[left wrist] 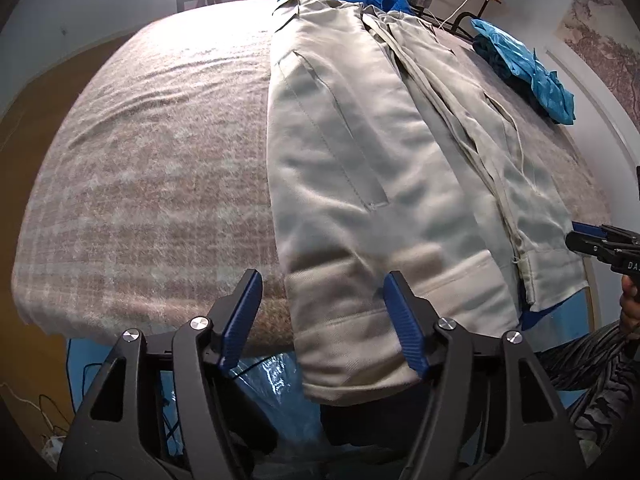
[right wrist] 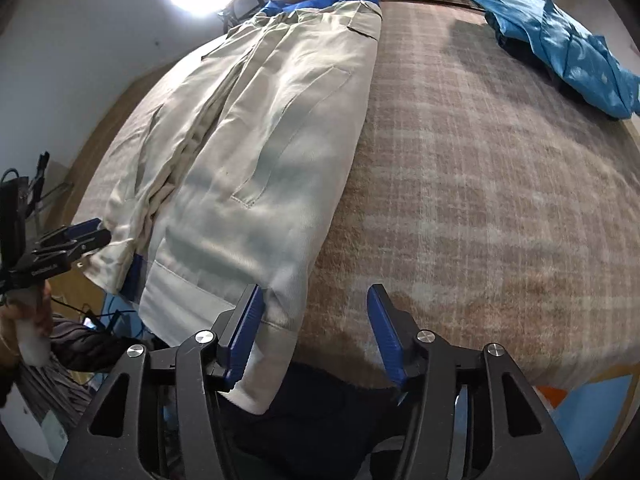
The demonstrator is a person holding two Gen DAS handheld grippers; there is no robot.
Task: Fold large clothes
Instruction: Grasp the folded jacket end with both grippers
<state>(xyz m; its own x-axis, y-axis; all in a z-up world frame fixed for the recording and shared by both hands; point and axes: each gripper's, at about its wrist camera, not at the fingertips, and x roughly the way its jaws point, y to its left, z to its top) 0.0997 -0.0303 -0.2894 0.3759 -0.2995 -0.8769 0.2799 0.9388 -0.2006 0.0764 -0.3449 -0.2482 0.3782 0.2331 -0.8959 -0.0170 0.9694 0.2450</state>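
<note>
Woollen blanket [right wrist: 480,200]: brown and white check, it covers the whole bed and looks rough, so cloth will likely drag on it and not slide
Coat [left wrist: 360,160]: pale beige with blue lining, lies lengthwise in the middle of the bed, both front panels folded inward, and the hem hangs over the near edge
Handling: I judge it thick, soft and rather heavy; it will sag if lifted at one point only, so both bottom corners should be taken together, at the stitched hem band where the layers are firm
Blue garment [right wrist: 560,48]: crumpled at the far corner, well apart from the coat
Left gripper [left wrist: 322,312]: jaws apart, the hem corner is between them but the pads do not press it
Right gripper [right wrist: 314,320]: jaws apart, the left pad is just beside the other hem corner, nothing is grasped
</note>
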